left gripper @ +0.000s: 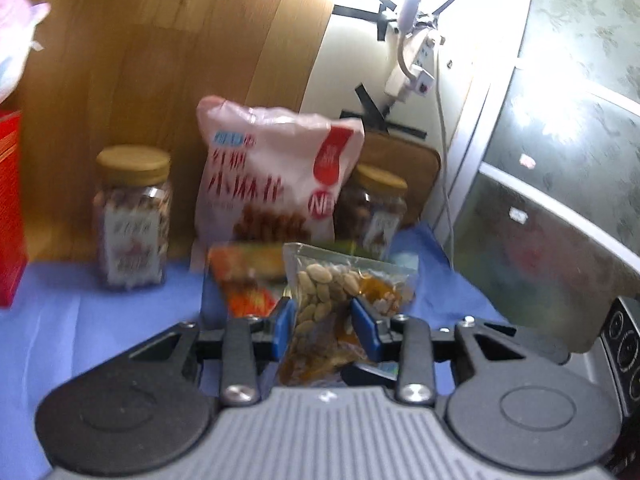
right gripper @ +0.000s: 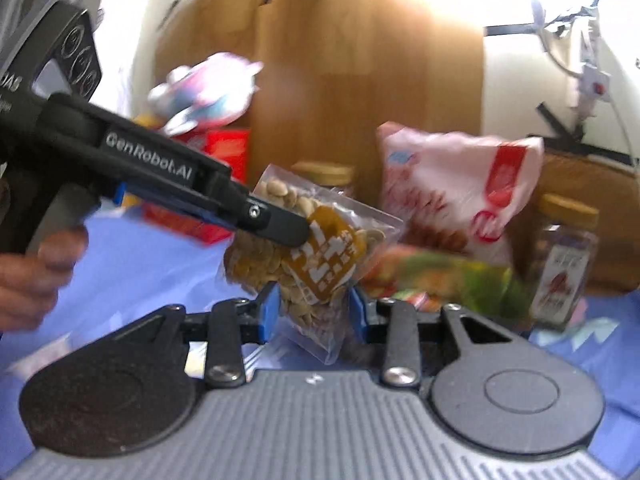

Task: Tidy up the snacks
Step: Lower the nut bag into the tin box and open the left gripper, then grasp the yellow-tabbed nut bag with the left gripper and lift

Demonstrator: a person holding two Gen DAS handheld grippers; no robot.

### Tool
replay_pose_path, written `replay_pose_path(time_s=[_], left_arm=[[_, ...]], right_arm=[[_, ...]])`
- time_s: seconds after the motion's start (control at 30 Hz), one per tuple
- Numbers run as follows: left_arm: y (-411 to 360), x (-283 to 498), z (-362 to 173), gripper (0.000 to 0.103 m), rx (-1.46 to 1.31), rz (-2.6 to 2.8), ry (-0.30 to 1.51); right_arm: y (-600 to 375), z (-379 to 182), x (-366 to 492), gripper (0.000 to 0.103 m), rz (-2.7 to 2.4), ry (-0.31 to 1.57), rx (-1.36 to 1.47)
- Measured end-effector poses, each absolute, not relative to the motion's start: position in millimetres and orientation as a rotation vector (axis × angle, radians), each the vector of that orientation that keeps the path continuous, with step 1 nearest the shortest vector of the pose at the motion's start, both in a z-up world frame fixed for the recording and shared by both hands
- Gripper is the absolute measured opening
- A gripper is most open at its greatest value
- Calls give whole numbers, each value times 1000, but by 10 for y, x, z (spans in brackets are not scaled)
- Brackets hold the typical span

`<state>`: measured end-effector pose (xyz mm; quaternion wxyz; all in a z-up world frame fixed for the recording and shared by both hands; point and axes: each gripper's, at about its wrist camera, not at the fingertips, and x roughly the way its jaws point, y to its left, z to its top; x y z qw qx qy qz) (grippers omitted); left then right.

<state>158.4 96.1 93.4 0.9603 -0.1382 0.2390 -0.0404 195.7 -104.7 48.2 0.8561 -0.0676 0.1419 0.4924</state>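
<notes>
The clear seed packet (left gripper: 320,312) with its mustard label is clamped between the left gripper (left gripper: 325,330)'s blue pads and sits between the right gripper (right gripper: 312,312)'s jaws, contact unclear. Only the right view shows the hand (right gripper: 36,268).

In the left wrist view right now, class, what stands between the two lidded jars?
The pink and white snack bag stands upright between the left jar and the right jar, overlapping the right jar's edge.

Harsh glare from above whites out the wall (left gripper: 460,20); both fisheye views are motion-blurred, edges bowed.
</notes>
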Motion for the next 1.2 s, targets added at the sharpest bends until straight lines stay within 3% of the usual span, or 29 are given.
replay_pose_path(time_s=[0.13,0.27,0.37,0.73,0.9,1.2], left_arm=[[1016,2096,929,38,-260,-67,471],[1059,2580,648,43,-247,23,554],[1124,2703,444,48,-253,81,591],[1200,2082,785,48,-315,-3,483],[1139,1904,666,48,-346,9,621],[1100,1750,-7,48,-448,-41,868]], right_arm=[[-926,460,2370,41,975,277,-141],[-820,275,2716,58,919,309,-133],[-843,188,2791,58,895,333,-99],[-1479,211,2716,58,905,417,190],[-1655,102,2453,61,1035,560,250],[-1276,-139,1690,66,1107,677,-91]])
